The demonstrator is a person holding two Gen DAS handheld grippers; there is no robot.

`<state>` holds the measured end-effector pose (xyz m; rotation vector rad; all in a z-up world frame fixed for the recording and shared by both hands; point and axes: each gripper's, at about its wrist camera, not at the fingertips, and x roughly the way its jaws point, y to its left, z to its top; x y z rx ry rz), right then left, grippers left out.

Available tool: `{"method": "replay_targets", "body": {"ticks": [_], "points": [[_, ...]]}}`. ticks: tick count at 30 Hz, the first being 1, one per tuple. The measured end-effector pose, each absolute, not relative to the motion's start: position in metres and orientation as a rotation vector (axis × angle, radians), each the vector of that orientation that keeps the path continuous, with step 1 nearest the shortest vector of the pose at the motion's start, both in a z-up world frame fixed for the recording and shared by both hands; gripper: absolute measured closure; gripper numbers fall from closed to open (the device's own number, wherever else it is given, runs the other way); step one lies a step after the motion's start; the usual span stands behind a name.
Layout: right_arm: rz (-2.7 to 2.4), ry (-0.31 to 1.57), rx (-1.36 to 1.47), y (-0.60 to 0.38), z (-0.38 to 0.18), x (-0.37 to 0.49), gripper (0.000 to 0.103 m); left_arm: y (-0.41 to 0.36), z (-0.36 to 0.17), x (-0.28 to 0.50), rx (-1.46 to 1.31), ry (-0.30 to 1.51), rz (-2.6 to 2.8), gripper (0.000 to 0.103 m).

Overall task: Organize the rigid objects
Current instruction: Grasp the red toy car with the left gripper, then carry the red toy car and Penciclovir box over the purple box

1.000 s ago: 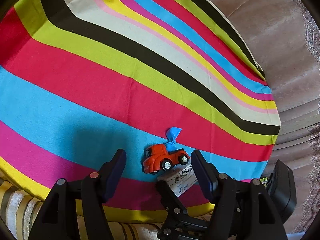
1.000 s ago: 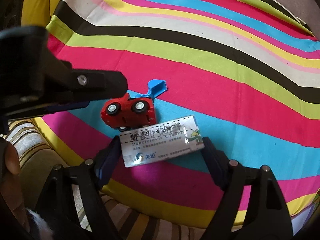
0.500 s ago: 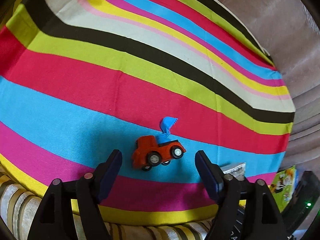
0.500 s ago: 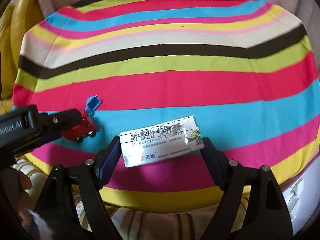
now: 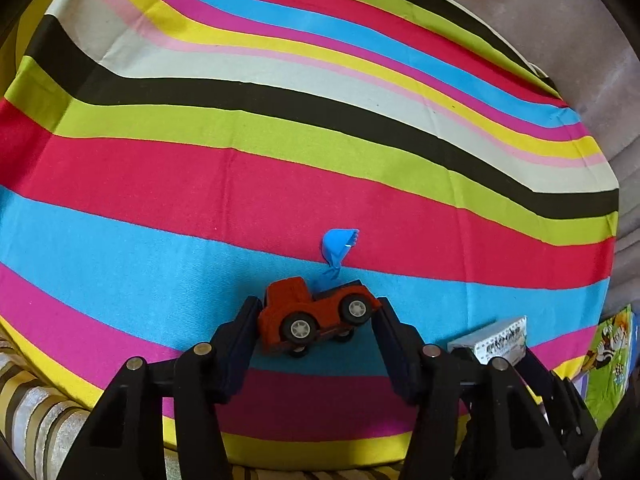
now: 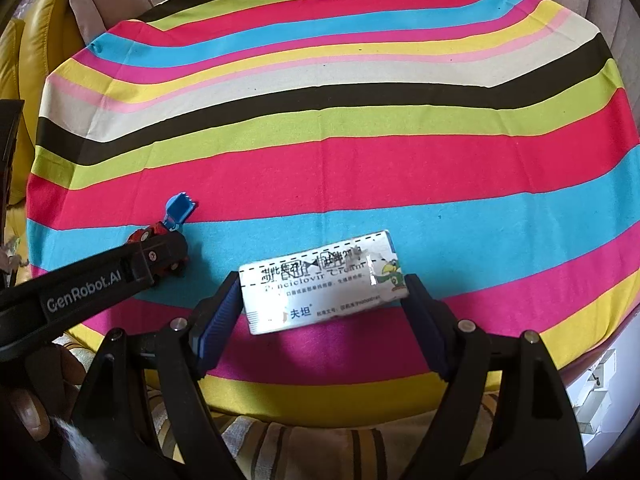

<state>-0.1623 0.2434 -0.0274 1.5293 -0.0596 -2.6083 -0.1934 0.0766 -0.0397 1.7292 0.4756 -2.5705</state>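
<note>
Two close, downward wrist views

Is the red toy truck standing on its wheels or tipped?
Tipped: the red toy truck leans, wheels facing the camera, pinched between the left tool pads.

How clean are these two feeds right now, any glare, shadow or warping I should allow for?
Left wrist view: sharp, fisheye bends the striped cloth; the left claw shades the stripes beneath the toy truck. Right wrist view: glare washes out some print on the white box in the right claw; cloth edges curve, and the bottom-left corner is dark and blurred.
</note>
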Motion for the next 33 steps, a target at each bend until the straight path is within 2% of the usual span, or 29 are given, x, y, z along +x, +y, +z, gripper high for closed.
{"method": "replay_targets", "body": {"ticks": [6,17,33], "points": [[-2.607,-0.068,1.523,0.246,-0.027,-0.160,0.022,0.070,-0.030,-0.175,1.708,0.500,-2.635,0.046],[-2.643,-0.005,1.493,0.244,-0.018,-0.147,0.022,0.077,-0.006,-0.136,1.576,0.429,-2.771,0.046],[-2.726,0.031,1.430,0.257,0.006,-0.101,0.022,0.081,0.003,-0.096,1.496,0.442,-2.834,0.046]]}}
